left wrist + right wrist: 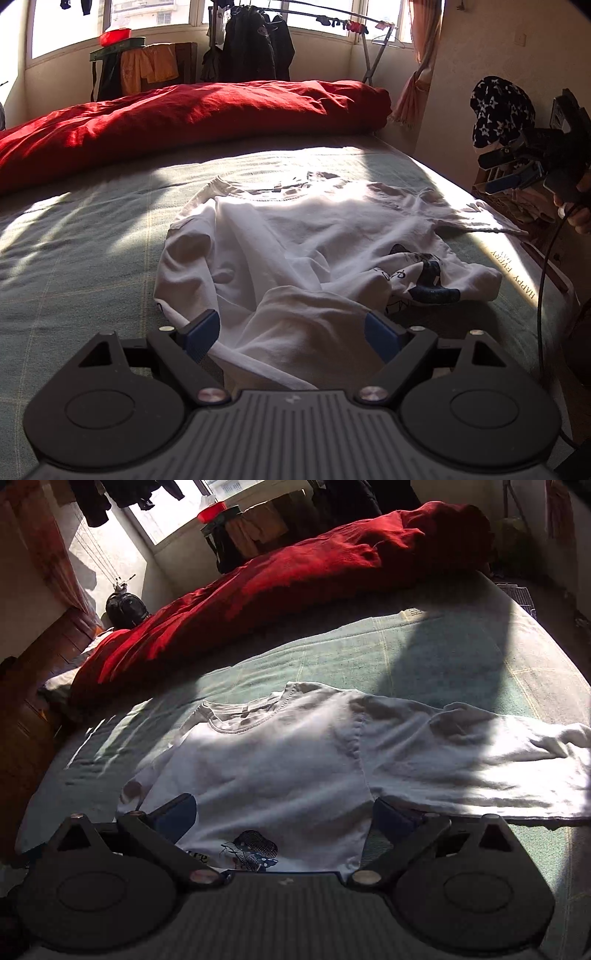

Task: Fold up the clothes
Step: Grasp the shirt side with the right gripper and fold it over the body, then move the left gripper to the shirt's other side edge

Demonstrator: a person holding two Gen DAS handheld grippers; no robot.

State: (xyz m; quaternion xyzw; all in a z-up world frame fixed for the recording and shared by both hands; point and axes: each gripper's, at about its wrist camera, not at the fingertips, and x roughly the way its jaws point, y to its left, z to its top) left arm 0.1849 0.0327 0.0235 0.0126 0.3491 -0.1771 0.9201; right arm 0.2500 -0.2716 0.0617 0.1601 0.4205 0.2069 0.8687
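Both hand-held grippers, left (291, 332) and right (286, 814), low, level, spread wide over white T-shirt (314, 236).

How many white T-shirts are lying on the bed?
1. The crumpled white cotton T-shirt lies on the green checked bedsheet, in front of the red quilt. Others could hide underneath.

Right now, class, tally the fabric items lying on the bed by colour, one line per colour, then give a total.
White: 1, the white T-shirt, crumpled on the bed.
Red: 1, the red quilt, bunched along the far side.
Green: 1, the green sheet covering the mattress.
Total: 3
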